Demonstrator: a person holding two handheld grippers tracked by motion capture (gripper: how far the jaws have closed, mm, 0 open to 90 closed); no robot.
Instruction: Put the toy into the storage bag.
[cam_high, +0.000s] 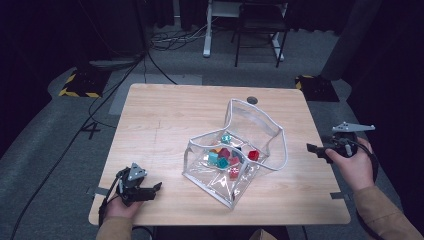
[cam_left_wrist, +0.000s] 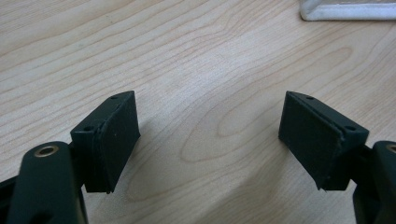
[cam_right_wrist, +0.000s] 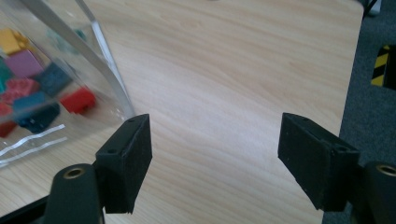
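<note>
pouch: see-through soft plastic zip pouch with white piping (cam_high: 260, 131), sitting a bit right of the middle of the light wooden table (cam_high: 165, 120), mouth gaping open and one flap standing up toward the far edge

contents: a heap of small coloured plastic building bricks (cam_high: 227, 155) down in the bottom, red, teal, purple, orange, dark blue from what I can make out

left tool: left tool (cam_high: 150, 190) is parked at the near left corner of the table, jaws spread wide, nothing between them, just bare wood underneath in the left gripper view

right tool: right tool (cam_high: 314, 148) hangs at the right edge of the table, also wide open and holding nothing. In the right gripper view the pouch wall is just beside its left jaw, not touching as far as I can tell

how it'll handle: my guess is light and floppy. The film looks slick and will buckle, and the bricks will slide and rattle if it tips

where to grab: I'd pinch the white piped rim or the raised flap, since it looks stiffer than the clear film

writing: no brand, label or text I can read anywhere
</note>
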